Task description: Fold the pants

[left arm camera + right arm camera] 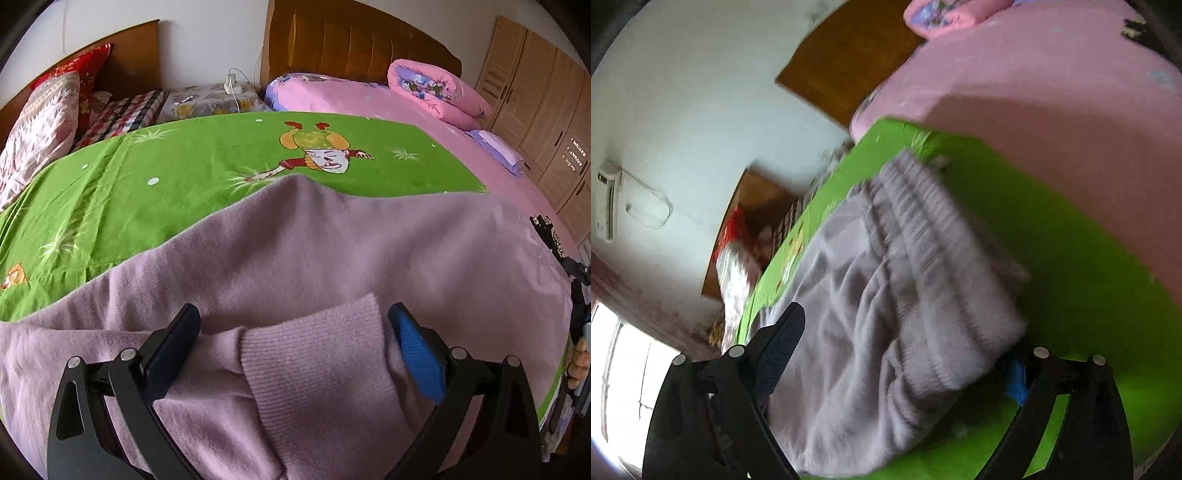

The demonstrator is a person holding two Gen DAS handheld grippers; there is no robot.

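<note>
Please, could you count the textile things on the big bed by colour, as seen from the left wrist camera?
Lilac: 1, the pants, ribbed cuff between the left gripper fingers.
Green: 1, the cartoon sheet.
Pink: 3, the bedsheet, the folded quilt, and the quilt at the headboard.
Total: 5.

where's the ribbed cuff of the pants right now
In the left wrist view the ribbed cuff lies between the open left hand-held gripper fingers, low centre, on the lilac pants.

1 pants (295, 258), 2 beds (406, 122), 2 tools (293, 345)
</note>
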